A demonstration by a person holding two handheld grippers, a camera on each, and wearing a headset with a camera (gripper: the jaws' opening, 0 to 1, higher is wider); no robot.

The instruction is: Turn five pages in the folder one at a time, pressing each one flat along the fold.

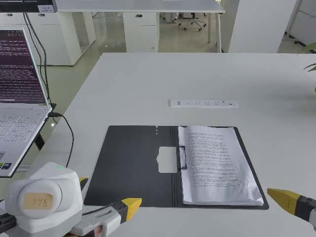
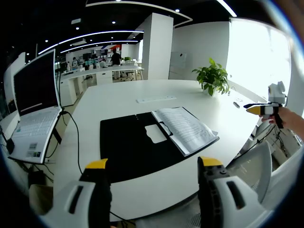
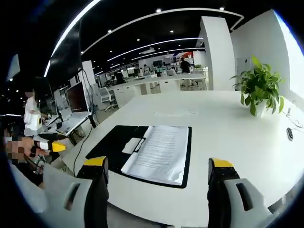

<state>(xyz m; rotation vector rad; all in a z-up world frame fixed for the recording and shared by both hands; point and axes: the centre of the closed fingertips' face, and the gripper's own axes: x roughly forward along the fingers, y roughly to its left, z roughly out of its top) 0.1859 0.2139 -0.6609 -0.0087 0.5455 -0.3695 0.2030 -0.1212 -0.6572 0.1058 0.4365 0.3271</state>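
A wide, smooth white worktop (image 1: pixel 148 79) with rounded corners sits in a bright open-plan office. Rows of white desks (image 2: pixel 102 73) lie behind it, with a square white column (image 2: pixel 156 45) and curved light strips (image 2: pixel 90 36) on a dark ceiling.

The folder (image 1: pixel 128 168) lies open and flat near the worktop's front edge. Its matte black left cover is bare. Its right half carries a stack of printed pages (image 1: pixel 217 163), slightly fanned at the lower edge and held at the spine by a thin wire clip (image 1: pixel 182 157). A pale flap (image 1: pixel 167 160) juts from the clip over the black cover; it may be a card tab, though the views are too coarse to tell.

Beyond the folder, well apart from it, lies a long white power strip (image 1: pixel 203 103). An open laptop (image 1: pixel 17 98) stands at the worktop's left edge with lines of text on its dark screen, and a black cable (image 1: pixel 70 136) loops from its side. A leafy potted plant (image 2: pixel 212 78) stands near the far right edge.

The left gripper (image 2: pixel 154 163), grey-white plastic with yellow tips, hovers short of the folder's near left corner, jaws apart and holding nothing. The right gripper (image 3: pixel 157 163) hangs off the folder's right side, clear of the pages, its jaws likewise spread and empty.
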